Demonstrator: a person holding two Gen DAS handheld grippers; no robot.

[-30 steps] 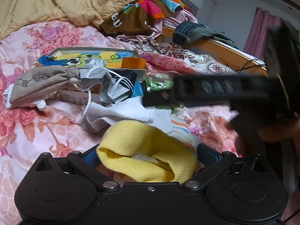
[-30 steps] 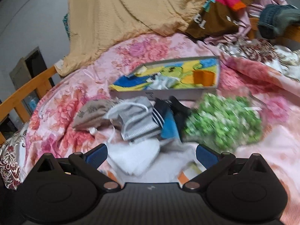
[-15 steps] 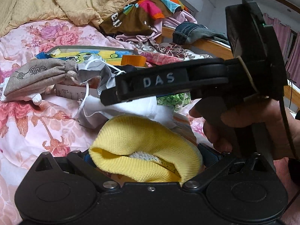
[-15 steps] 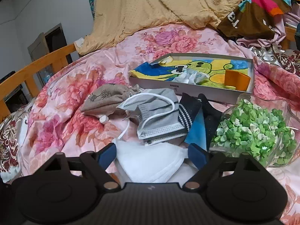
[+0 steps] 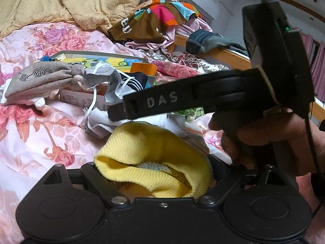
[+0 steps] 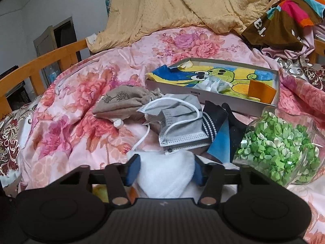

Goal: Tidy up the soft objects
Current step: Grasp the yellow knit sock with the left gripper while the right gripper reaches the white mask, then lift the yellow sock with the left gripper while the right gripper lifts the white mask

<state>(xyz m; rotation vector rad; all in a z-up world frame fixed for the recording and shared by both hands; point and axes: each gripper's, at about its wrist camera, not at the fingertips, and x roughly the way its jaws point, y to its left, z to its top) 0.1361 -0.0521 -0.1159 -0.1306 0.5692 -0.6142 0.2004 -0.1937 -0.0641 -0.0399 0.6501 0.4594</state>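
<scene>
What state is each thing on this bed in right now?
Left gripper: jaws closing around the yellow knit item.
Right gripper: jaws closing around the white folded cloth.
Grey face mask: crumpled, loose.
Tray box: open.
Glass bowl: full of green paper bits.

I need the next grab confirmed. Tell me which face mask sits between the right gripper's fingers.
The white mask, folded and lowest in the right wrist view, sits between the right gripper fingers, which have just been closing. The grey mask with white ear loops lies farther off, on the pile.

Soft even daylight, fisheye-bent edges, slight blur.
</scene>
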